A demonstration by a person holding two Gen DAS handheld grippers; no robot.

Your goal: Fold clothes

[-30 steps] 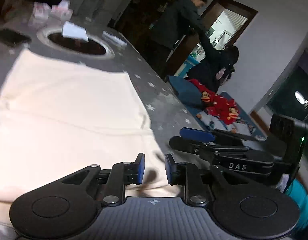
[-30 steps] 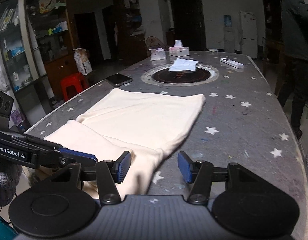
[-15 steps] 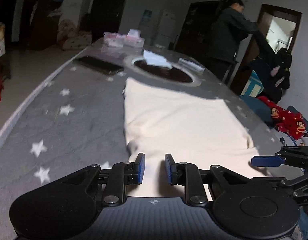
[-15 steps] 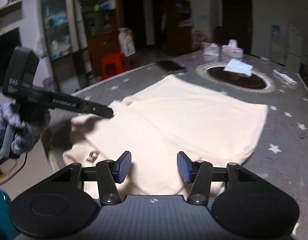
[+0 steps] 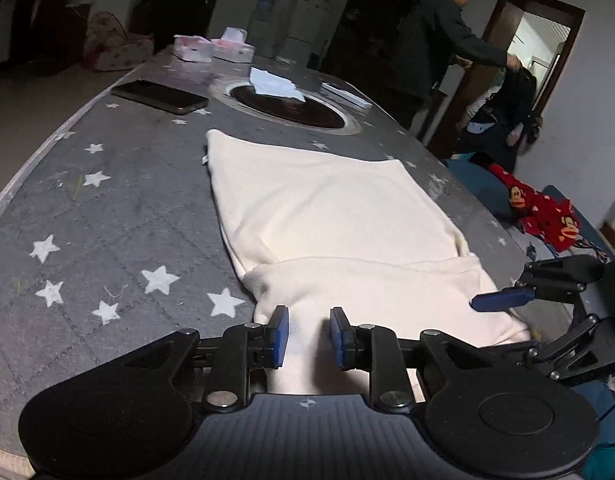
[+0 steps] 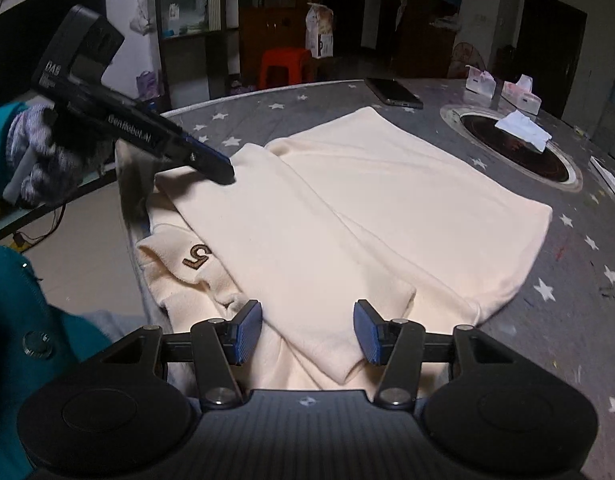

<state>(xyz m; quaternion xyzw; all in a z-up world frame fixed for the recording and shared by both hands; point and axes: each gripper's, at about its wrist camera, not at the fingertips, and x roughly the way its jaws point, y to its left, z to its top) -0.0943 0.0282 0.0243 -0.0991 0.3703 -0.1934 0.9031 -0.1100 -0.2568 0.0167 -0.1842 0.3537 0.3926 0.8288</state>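
Note:
A cream garment lies flat on the grey star-patterned table, with a folded layer across its near end. A brown "5" emblem shows near the collar. My left gripper is open by a narrow gap just above the near-left part of the fold, with cloth lying flat under it. From the right wrist view, the left gripper has its tip at the fold's far corner. My right gripper is wide open over the near edge of the folded layer, holding nothing. The left wrist view shows the right gripper beside the fold's right end.
A dark phone, tissue packs, a white remote and a white cloth on a round recessed burner sit on the far table. A person stands beyond it. Red clothing lies at the right.
The left gripper swung left onto the fold's left end, its view turning along the table. The right gripper pulled back to the near edge. A folded layer now lies across the garment.

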